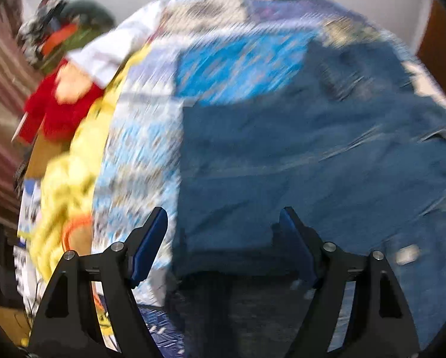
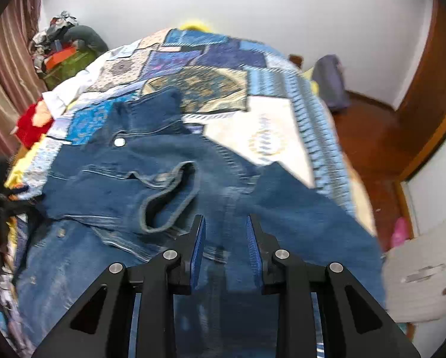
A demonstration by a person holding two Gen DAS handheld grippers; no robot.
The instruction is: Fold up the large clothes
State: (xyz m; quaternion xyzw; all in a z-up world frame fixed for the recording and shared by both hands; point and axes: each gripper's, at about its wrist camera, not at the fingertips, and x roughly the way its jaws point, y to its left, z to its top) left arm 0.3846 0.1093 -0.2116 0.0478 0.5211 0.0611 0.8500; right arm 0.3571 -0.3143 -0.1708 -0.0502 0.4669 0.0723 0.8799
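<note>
Blue denim jeans (image 2: 163,161) lie spread on a bed with a patchwork cover (image 2: 193,59), waistband and metal button (image 2: 119,142) toward the far left. My right gripper (image 2: 225,219) hovers over the denim. Its jaws stand a narrow gap apart and nothing is pinched between the blue pads. In the blurred left wrist view the jeans (image 1: 282,149) fill the right half over the bed cover (image 1: 223,59). My left gripper (image 1: 223,213) stands wide open just above the denim's near edge, holding nothing.
Red (image 2: 29,125), white (image 1: 109,50) and yellow clothes (image 1: 83,155) are heaped along the bed's left side by a striped curtain (image 2: 8,74). A wooden floor (image 2: 372,137) with a purple bundle (image 2: 331,83) lies to the right of the bed.
</note>
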